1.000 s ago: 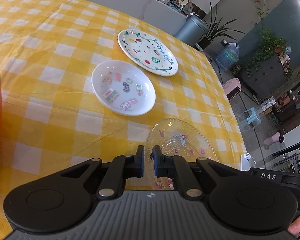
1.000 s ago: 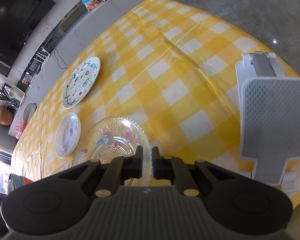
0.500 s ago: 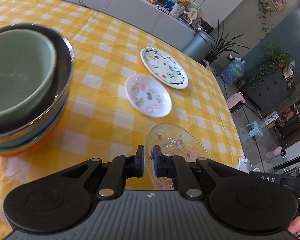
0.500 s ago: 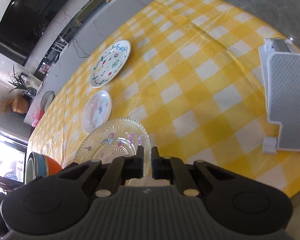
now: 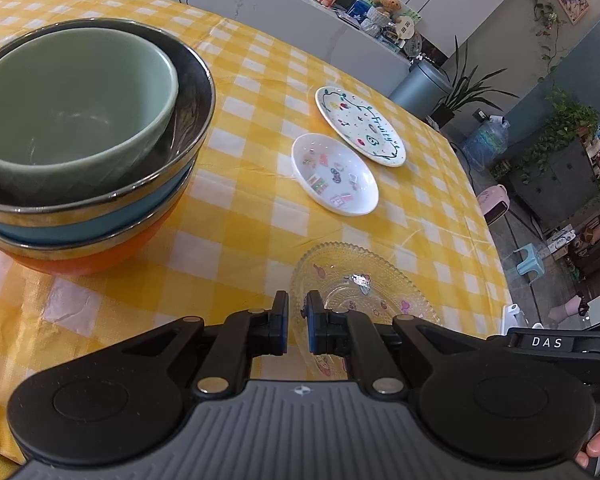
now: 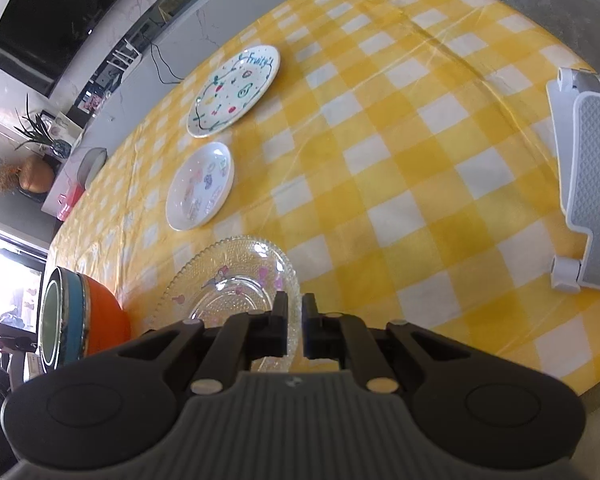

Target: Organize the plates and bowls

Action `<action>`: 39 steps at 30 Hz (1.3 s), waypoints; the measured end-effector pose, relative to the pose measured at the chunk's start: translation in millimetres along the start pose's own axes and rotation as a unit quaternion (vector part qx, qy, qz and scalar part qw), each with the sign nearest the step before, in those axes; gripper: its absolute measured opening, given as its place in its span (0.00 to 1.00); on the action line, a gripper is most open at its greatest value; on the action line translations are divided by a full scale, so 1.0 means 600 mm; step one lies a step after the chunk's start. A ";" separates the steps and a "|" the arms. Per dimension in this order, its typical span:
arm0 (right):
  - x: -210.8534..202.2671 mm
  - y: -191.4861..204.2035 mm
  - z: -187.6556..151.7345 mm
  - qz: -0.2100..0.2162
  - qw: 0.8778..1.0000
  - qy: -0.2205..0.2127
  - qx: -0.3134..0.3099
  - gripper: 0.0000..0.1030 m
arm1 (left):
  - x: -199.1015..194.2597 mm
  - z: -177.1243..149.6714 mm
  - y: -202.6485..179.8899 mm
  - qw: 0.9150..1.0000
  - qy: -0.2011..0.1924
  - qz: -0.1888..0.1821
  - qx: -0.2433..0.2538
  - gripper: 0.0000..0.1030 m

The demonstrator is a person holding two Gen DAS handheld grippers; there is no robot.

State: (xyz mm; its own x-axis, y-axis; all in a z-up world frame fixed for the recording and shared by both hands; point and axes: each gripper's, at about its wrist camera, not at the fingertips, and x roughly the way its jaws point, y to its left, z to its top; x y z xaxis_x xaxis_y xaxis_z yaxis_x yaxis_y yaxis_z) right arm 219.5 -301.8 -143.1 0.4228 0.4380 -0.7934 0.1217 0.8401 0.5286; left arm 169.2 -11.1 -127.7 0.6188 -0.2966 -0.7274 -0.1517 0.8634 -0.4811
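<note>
Glass plate (image 5: 364,280) edge possibly pinched, claws hiding it.

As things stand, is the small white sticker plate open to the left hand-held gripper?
Probably yes: the small white sticker plate lies uncovered beyond the glass plate, clear of the bowls, though the left hand-held gripper is shut.

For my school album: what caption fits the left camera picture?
Bowls stacked beside three plates, the left gripper closed by the glass plate.
</note>
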 end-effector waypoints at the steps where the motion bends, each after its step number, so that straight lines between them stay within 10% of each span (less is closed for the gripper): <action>1: 0.003 0.001 0.001 -0.003 1.000 0.002 -0.001 0.04 | 0.002 0.000 0.001 1.000 0.001 0.002 -0.001 0.09; 26: 0.032 0.026 -0.002 -0.029 0.998 0.030 -0.047 0.07 | 0.010 0.003 0.011 1.000 0.015 0.027 0.006 0.16; 39: -0.029 0.012 0.001 -0.022 0.998 -0.064 -0.005 0.16 | -0.027 0.036 -0.058 0.998 -0.012 0.005 0.060 0.23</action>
State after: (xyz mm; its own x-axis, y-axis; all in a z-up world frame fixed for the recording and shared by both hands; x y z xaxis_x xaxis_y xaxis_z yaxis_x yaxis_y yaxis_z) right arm 213.7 -303.3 -125.4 0.5280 0.3575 -0.7703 0.1332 0.8610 0.4908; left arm 181.3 -27.4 -88.7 0.6363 -0.2797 -0.7189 -0.0657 0.9089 -0.4118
